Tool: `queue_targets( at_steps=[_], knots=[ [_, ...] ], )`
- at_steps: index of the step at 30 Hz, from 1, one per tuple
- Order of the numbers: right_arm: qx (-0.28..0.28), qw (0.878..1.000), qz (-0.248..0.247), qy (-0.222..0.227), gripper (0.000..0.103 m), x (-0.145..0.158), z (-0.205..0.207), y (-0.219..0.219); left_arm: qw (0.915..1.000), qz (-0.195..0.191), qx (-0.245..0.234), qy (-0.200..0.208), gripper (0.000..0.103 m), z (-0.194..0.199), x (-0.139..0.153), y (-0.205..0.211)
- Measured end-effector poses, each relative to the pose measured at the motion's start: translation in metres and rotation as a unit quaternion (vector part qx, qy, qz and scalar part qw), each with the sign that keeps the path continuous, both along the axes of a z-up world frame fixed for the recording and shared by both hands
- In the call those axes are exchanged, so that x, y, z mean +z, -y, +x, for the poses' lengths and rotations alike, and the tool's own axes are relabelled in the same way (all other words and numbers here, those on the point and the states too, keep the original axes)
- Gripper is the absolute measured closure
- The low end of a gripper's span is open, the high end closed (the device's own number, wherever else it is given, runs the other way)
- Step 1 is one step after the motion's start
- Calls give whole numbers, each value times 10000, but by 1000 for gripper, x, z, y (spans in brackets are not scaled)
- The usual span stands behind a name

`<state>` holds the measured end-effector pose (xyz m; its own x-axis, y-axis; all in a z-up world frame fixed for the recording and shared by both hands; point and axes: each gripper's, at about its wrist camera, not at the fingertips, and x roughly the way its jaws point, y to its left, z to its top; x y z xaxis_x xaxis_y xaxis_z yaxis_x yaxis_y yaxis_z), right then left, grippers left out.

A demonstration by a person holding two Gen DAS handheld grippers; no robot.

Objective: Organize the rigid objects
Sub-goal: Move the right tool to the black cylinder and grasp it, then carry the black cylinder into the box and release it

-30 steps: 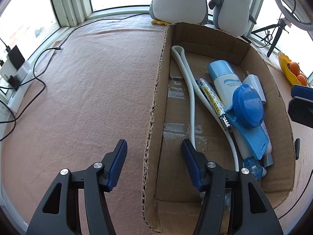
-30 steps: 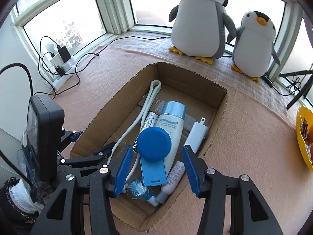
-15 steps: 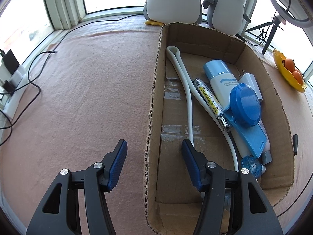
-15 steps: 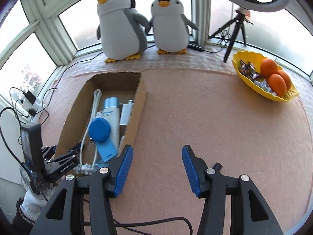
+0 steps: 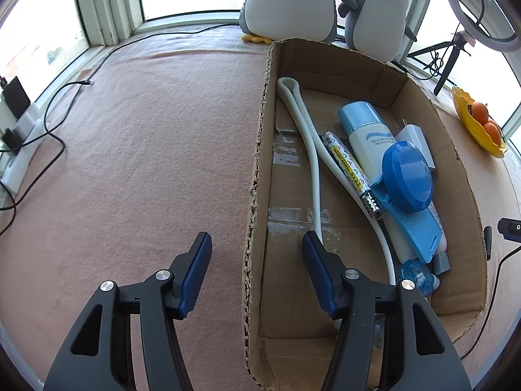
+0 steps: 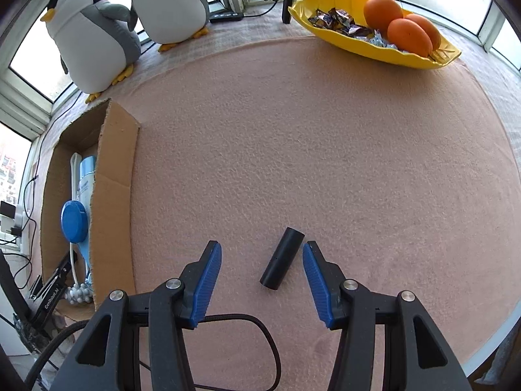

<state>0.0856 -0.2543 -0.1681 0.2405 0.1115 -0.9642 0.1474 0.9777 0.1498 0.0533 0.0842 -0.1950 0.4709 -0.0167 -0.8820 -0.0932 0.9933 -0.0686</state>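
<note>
Right gripper over the black tube, left gripper at the box wall.

My right gripper (image 6: 262, 268) stood with jaws apart, the black tube (image 6: 282, 258) lying untouched between them on the pink mat (image 6: 325, 150). My left gripper (image 5: 257, 268) straddled the cardboard box (image 5: 257, 176) wall, jaws apart, gripping nothing. Inside the box lay a blue-lidded holder (image 5: 407, 176) and a bottle (image 5: 364, 133).

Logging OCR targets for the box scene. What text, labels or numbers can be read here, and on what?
No text reads for certain.
Tube: dark print on a yellow label, too small to read.
Bottle: fine print by the blue wave, blurred.
Switch: a mark like "0", not certain.
Black arm at the left edge of the right wrist view: white lettering, too blurred.
Candy wrappers: print, unreadable.
</note>
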Motion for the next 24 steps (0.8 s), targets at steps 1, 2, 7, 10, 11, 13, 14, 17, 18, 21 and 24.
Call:
queue_targets(
  at_steps=[1, 2, 7, 10, 11, 13, 14, 17, 18, 21, 24],
  knots=[
    [-47, 10000, 33, -69, 55, -4, 1, 2, 10000, -5, 2, 0, 45, 0, 0, 0],
    [-76, 9999, 44, -114, 56, -8, 3, 4, 10000, -12, 8, 0, 45, 0, 0, 0],
    [-98, 9995, 47, -282, 63, -19, 9, 8, 10000, -23, 36, -3, 45, 0, 0, 0],
    [-64, 9994, -7, -337, 64, -23, 12, 8, 10000, -25, 44, -6, 45, 0, 0, 0],
    [-53, 9993, -9, -363, 64, -25, 13, 8, 10000, -23, 46, -7, 45, 0, 0, 0],
    [-24, 9991, 10, -433, 65, -30, 15, 8, 10000, -20, 51, -11, 45, 0, 0, -1],
    [-5, 9989, 20, -470, 67, -32, 15, 7, 10000, -16, 53, -12, 45, 0, 0, -1],
    [77, 9984, 24, -567, 81, -39, 18, 4, 10000, -14, 54, -12, 45, 0, 0, 0],
    [99, 9983, 2, -574, 82, -41, 19, 3, 10000, -13, 55, -12, 45, 0, 0, 0],
    [157, 9985, -37, -532, 86, -41, 21, 2, 10000, -10, 63, -12, 45, 0, 0, -1],
    [184, 9986, -2, -503, 88, -41, 24, 4, 10000, -18, 78, -12, 45, 0, 0, -1]
  ],
)
